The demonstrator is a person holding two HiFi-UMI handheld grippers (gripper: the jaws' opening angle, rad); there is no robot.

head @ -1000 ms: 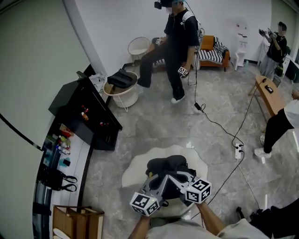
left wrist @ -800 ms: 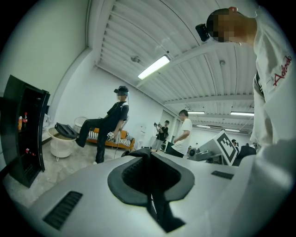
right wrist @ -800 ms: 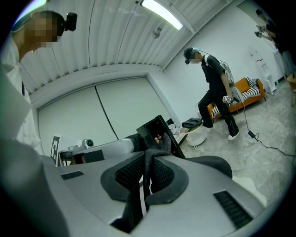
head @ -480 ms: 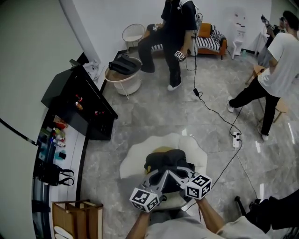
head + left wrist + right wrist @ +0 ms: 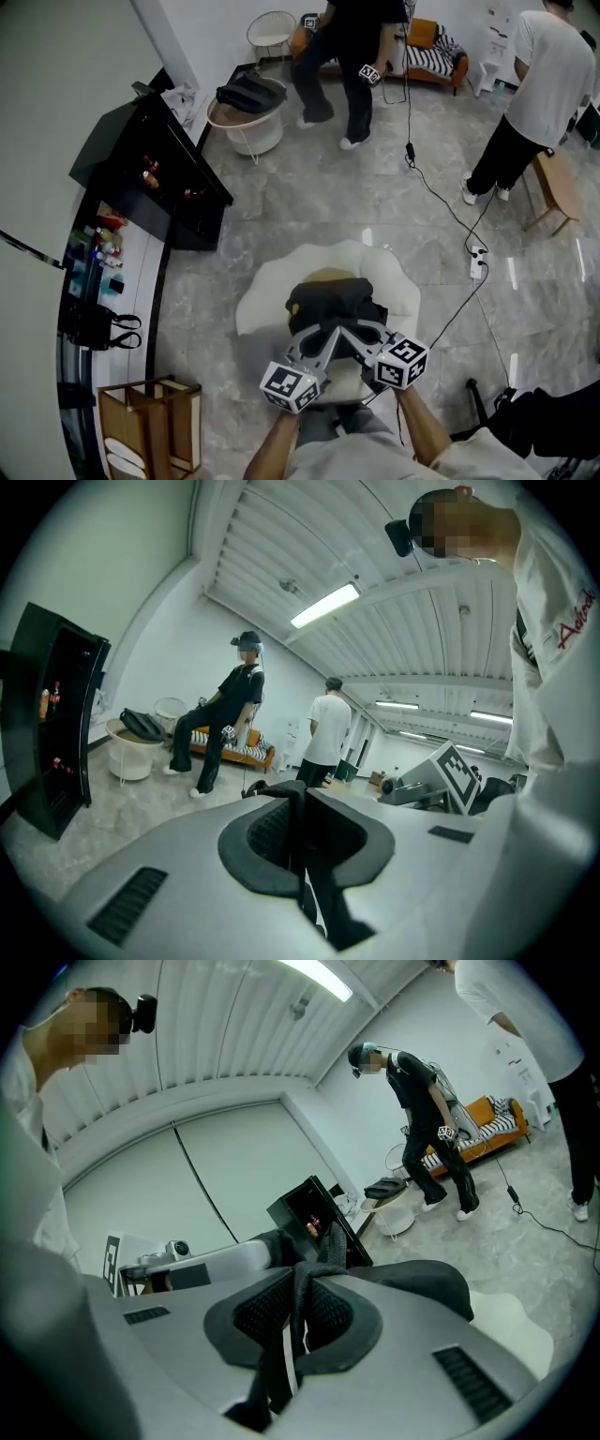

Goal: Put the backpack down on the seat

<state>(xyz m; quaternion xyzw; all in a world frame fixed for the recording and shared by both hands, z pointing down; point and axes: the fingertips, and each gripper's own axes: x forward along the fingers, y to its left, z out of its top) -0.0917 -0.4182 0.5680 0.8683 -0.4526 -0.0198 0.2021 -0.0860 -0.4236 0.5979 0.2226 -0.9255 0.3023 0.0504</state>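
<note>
Clamping straps, left gripper (image 5: pixel 323 339), right gripper (image 5: pixel 354 334) fingers closed, backpack (image 5: pixel 330 298) just ahead, over seat (image 5: pixel 267 292)

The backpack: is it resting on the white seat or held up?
Held: left gripper and right gripper are shut on straps of the backpack, over the seat. Whether its bottom touches cannot be told.

Mock living room serving as a recording space.

Furnished like a home: orange sofa (image 5: pixel 431 58), white seat (image 5: pixel 255 302), black cabinet (image 5: pixel 141 178), shelf of bottles (image 5: pixel 94 258), wooden bench (image 5: pixel 553 187). Yet lit by a strip light (image 5: pixel 323 605) under a ribbed ceiling (image 5: pixel 272 546), with a cable (image 5: pixel 441 202) and power strip (image 5: pixel 478 262) loose on the grey tiled floor (image 5: pixel 309 211), and a person (image 5: pixel 422 1101) wearing a head camera.
</note>
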